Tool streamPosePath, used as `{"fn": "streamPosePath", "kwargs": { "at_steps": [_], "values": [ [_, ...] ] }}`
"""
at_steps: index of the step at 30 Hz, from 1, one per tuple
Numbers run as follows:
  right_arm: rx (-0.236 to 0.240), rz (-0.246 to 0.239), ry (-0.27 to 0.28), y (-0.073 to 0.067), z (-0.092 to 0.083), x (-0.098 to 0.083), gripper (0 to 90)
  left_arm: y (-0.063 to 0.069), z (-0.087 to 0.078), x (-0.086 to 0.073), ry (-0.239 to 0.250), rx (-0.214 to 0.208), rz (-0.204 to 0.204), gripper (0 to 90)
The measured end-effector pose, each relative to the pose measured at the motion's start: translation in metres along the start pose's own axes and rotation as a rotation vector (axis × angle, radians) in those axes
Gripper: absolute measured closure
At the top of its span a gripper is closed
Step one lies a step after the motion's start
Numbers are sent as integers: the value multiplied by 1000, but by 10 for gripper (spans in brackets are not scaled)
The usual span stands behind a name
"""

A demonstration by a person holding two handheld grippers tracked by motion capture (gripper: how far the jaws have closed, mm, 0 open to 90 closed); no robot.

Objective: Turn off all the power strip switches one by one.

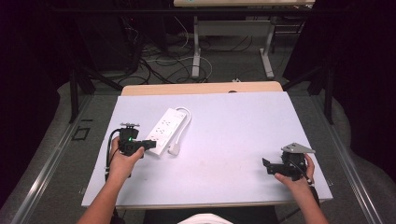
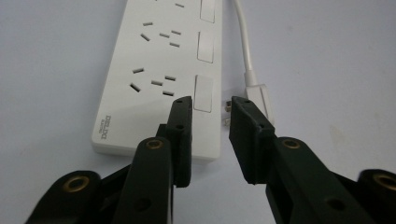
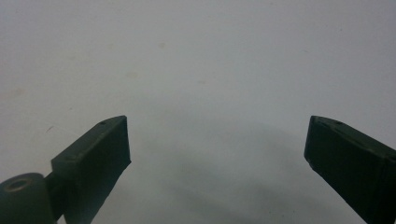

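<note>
A white power strip (image 1: 164, 130) with several sockets and switches lies on the left part of the pale table (image 1: 233, 140). Its white cable (image 1: 184, 122) loops back to a plug (image 1: 174, 150) lying beside the strip's near end. My left gripper (image 1: 150, 144) is at that near end. In the left gripper view the strip (image 2: 154, 70) lies just past my jaws, and the gripper (image 2: 211, 105) stands open by a narrow gap with nothing pressed between the pads. The plug (image 2: 259, 95) lies just beyond the right jaw. My right gripper (image 1: 266, 165) rests at the table's right front, and in its own view it stands wide open (image 3: 217, 126) above bare tabletop.
The table's wooden far edge (image 1: 201, 87) borders a floor with cables and desk legs (image 1: 196, 51). A dark frame post (image 1: 74, 93) stands left of the table. Bare surface spans the middle and right of the table.
</note>
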State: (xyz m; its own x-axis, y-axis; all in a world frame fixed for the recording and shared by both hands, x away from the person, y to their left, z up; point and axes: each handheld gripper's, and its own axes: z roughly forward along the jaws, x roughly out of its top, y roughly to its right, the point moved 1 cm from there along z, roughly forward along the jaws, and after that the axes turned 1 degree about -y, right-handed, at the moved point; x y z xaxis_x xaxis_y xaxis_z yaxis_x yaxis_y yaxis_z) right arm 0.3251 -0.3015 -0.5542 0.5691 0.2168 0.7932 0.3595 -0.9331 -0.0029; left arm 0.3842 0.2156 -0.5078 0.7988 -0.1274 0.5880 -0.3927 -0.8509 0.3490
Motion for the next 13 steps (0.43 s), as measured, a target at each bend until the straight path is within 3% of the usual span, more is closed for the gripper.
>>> {"fn": "streamPosePath", "kwargs": {
  "at_steps": [5, 10, 13],
  "values": [
    [7, -1, -6, 0, -1, 0, 62, -1, -7, -8, 75, -5, 34, 517],
    [4, -2, -6, -1, -1, 0, 62, -3, -12, -16, 193, 40, 78, 324],
    [6, 0, -7, -1, -1, 0, 62, -5, -15, -19, 221, 47, 76, 255]
  ]
}}
